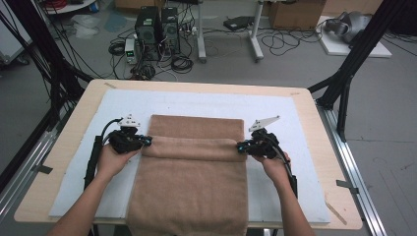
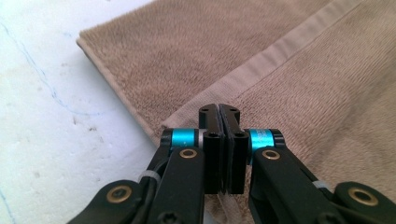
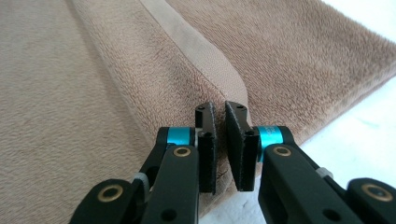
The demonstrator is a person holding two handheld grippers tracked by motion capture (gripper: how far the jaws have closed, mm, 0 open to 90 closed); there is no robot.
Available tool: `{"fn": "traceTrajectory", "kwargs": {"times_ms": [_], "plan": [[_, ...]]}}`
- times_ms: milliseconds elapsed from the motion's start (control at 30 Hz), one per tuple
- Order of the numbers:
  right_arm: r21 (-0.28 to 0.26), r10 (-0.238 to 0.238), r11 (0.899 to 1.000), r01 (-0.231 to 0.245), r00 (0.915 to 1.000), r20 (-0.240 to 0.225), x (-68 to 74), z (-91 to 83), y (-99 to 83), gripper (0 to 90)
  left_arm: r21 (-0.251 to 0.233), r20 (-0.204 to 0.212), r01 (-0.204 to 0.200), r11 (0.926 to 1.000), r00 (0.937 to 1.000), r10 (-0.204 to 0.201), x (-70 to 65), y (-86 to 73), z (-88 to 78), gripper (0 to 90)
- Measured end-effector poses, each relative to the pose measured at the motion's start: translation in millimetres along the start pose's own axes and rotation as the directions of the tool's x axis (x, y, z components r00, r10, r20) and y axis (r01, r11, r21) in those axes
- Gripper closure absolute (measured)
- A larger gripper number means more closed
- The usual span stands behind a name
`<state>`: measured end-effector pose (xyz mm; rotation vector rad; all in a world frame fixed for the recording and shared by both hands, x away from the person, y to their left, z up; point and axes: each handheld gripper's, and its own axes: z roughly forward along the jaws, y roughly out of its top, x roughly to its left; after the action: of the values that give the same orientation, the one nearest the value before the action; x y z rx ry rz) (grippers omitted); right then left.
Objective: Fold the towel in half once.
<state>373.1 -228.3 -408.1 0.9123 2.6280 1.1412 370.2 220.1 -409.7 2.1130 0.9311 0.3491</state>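
A: What could spoil this fold from here?

B: The grips look thin. The left tool (image 1: 146, 141) has its jaws pressed together on the edge of the towel (image 1: 189, 187), right at the corner of the turned-over flap, so it pinches just a sliver of cloth. A quick pull could slide that hem out.

A: And the other side?

B: The right tool (image 1: 241, 147) is closed on the opposite edge of the same flap, though in the right gripper view a narrow gap shows between the tips, so I judge that hold the looser one. If one side slips while the other carries on, the flap would skew and the fold would land crooked.

A: How does the towel look?

B: Tan, thick terry with a flat woven band near the hem. It lies lengthwise down the middle of the white mat (image 1: 295, 123) on the surface (image 1: 78, 113), its near end hanging over the front edge, and a band of it doubled over between the two tools.
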Motion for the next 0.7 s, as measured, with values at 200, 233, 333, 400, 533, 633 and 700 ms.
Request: {"fn": "traceTrajectory", "kwargs": {"times_ms": [200,233,333,400,533,633,700], "plan": [[-0.025,-0.024,0.999,0.024,0.9997,-0.008,7.1,-11.4,1.4,83.0,-0.055,0.010,-0.003,0.9985,0.9999,0.004,-3.7,1.6,-16.7,88.5],[-0.023,-0.030,0.999,0.030,0.9995,-0.011,9.0,-12.9,1.8,83.0,-0.066,0.013,-0.006,0.9978,0.9999,0.007,-5.0,1.6,-19.8,88.4],[-0.030,-0.051,0.998,0.051,0.9987,-0.010,16.0,-18.6,3.5,83.0,-0.082,0.016,-0.034,0.9961,0.9992,0.035,-11.2,1.2,-29.7,88.6],[-0.041,-0.065,0.997,0.065,0.9978,-0.008,21.0,-22.6,4.4,82.9,-0.099,0.011,-0.055,0.9936,0.9984,0.056,-16.3,-0.7,-36.2,89.4],[-0.035,-0.104,0.994,0.104,0.9945,-0.005,31.1,-29.0,3.7,82.9,-0.117,0.014,-0.069,0.9907,0.9974,0.071,-22.1,-10.0,-46.0,89.4],[-0.049,-0.112,0.993,0.111,0.9936,-0.014,38.7,-33.7,-0.9,82.9,-0.128,0.014,-0.067,0.9895,0.9975,0.069,-24.9,-19.2,-50.9,89.4],[-0.056,-0.114,0.992,0.113,0.9933,-0.018,42.8,-36.1,-5.2,83.0,-0.139,0.022,-0.059,0.9885,0.9978,0.063,-26.4,-25.6,-54.6,89.5]]}}
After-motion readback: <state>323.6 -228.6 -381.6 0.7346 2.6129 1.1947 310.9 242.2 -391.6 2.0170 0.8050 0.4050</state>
